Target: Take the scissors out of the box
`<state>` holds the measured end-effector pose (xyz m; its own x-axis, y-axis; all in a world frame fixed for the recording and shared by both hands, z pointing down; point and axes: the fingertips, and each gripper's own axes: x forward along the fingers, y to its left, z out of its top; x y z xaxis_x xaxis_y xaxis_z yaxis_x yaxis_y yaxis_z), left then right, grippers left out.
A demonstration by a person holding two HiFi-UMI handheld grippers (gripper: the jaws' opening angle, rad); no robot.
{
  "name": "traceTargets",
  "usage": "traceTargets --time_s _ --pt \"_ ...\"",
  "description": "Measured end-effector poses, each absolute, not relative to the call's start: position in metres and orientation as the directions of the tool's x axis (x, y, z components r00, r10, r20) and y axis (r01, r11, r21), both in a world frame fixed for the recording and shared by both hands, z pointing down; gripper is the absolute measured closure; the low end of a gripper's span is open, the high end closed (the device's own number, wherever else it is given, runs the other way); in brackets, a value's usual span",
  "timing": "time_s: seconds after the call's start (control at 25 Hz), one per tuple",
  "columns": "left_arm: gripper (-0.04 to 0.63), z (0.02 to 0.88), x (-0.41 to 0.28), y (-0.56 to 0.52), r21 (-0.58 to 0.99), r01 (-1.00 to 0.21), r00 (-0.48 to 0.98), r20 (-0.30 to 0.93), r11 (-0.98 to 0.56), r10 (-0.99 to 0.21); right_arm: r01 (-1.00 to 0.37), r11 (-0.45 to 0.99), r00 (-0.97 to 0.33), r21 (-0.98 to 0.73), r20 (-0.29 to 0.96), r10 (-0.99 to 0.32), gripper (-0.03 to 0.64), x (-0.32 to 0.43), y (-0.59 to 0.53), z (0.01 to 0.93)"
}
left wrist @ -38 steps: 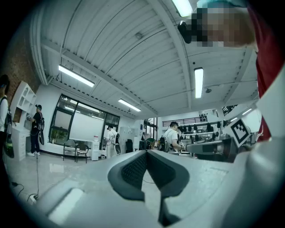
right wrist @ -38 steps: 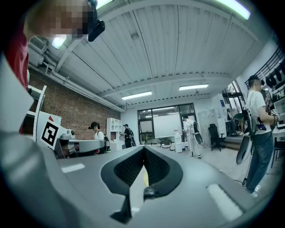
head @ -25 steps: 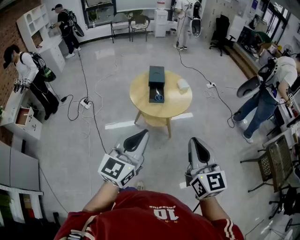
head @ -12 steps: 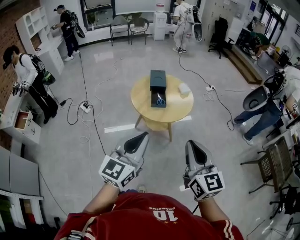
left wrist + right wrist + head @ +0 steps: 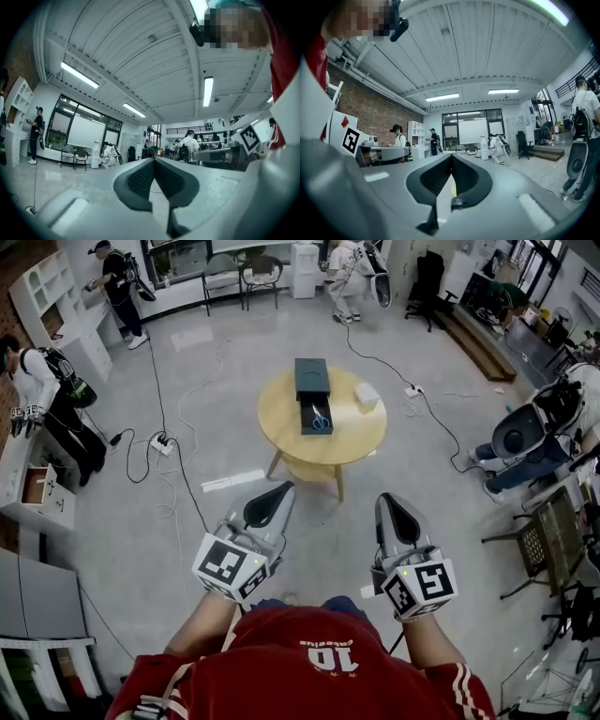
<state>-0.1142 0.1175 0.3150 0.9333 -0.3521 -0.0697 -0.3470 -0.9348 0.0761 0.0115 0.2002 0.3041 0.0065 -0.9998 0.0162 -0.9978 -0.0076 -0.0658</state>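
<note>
Here, at the left edge of the head view, a white cabinet (image 5: 37,507) and a standing person (image 5: 42,390) line the wall, and black cables (image 5: 178,465) trail over the grey floor (image 5: 122,549) beside them. Open floor runs from that edge to the round wooden bench (image 5: 281,432) in the upper centre, which has bare floor all round it.

The left hand-held gripper (image 5: 281,491) sits lower centre-left, its jaws pressed together with nothing between them. One dark box (image 5: 312,381) lies on the bench. Its open part holds one pair of scissors (image 5: 320,424) with blue handles, higher in the frame than both hand-held grippers, between them from side to side, and well apart from either tip. One white object (image 5: 367,396) rests just right of the box.

The right hand-held gripper (image 5: 387,502), lower centre-right, likewise has its jaws together and empty. That makes two hand-held grippers, and four other people as far as the small figures allow. At the right edge one of them (image 5: 539,432) bends near a metal-framed chair (image 5: 544,549), which narrows the room there.
</note>
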Motion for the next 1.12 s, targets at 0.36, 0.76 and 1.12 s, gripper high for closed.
traceTargets --time_s 0.36,0.76,1.12 --pt "0.594 0.323 -0.115 0.102 0.109 -0.332 0.938 -0.07 -0.937 -0.34 -0.998 -0.025 0.024 -0.05 0.027 -0.999 0.627 0.01 0.185 0.305" --pt "0.594 0.337 -0.09 0.059 0.096 -0.364 0.929 -0.036 -0.926 -0.369 -0.996 -0.004 0.0 -0.089 0.042 -0.999 0.627 0.046 0.135 0.327" --pt "0.594 0.339 -0.045 -0.013 0.099 -0.419 0.906 -0.017 -0.903 -0.422 -0.993 0.057 -0.063 -0.104 0.055 -0.997 0.627 0.091 0.053 0.336"
